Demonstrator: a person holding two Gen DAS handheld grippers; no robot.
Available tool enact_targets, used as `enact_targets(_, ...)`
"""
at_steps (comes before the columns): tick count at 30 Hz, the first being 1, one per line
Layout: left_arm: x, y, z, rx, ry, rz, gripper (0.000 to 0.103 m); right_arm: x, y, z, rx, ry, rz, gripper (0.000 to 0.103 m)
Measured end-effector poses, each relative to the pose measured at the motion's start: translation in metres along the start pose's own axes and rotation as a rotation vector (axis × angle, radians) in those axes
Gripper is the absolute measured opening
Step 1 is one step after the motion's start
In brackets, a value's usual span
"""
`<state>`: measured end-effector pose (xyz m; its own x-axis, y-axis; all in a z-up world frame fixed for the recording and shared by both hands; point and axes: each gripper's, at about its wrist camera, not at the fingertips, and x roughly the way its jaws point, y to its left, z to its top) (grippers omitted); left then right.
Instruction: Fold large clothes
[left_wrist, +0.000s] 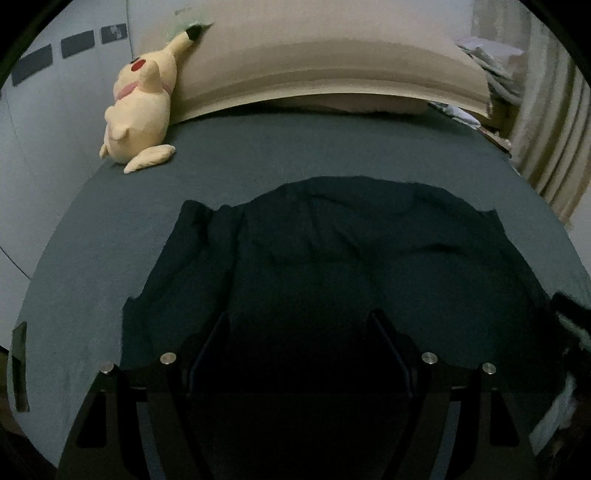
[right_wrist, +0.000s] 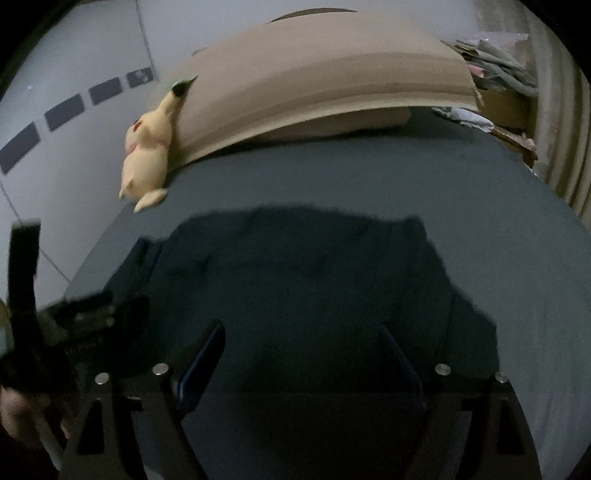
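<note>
L gripper (left_wrist: 299, 332): jaws spread wide, nothing between them; fingers sit low at 6 o'clock in the L wrist view, over the near part of the garment; contact w/ cloth can't be told, too dark.

R gripper (right_wrist: 301, 343): jaws likewise released, gap open, no cloth pinched; also at 6 o'clock of its own view, over the garment's near edge. In the R wrist view the L unit shows blurred at 8 o'clock, w/ a hand (right_wrist: 22, 410) below it at the frame edge.

Garment (left_wrist: 332, 258): large dark piece, spread mostly flat on the bed sheet (left_wrist: 92, 277); centre of both views, reaching from 6 o'clock up past the middle; wrinkles across the body; a narrower flap or sleeve lies bunched along its side toward 9 o'clock; far edge curved and uneven. Type of garment not clear in this light.

Past the far edge, bare grey-blue sheet; then at 10–11 o'clock a yellow plush toy (left_wrist: 138, 107) lying on the sheet, leaning on the tan headboard (left_wrist: 332, 74); a pillow (left_wrist: 351, 101) tucked under the headboard at 12 o'clock.

At 1–2 o'clock: pile of papers (left_wrist: 491, 66); beige curtain (left_wrist: 554, 122) beside it. White wall (left_wrist: 55, 129) at 9–10 o'clock.
</note>
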<state>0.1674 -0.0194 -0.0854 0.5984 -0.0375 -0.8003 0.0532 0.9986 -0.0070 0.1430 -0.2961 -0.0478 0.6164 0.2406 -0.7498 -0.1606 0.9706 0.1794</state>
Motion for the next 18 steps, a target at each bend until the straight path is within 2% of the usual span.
enact_targets(3,-0.007,0.001,-0.012,0.018,-0.015,0.013,0.078,-0.011,0.007,-0.031,0.005,0.005,-0.007,0.087)
enact_targets(7,-0.005,0.008,-0.023,0.020,-0.006,0.009,0.078,0.004,0.009,-0.055,0.004,0.033,-0.039,0.087)
enact_targets(11,0.005,0.004,-0.035,0.035,0.020,0.020,0.079,0.015,0.003,-0.057,0.011,0.033,-0.061,0.092)
enact_targets(18,0.008,0.002,-0.042,0.026,0.013,0.022,0.079,0.022,-0.001,-0.063,0.009,0.037,-0.081,0.097)
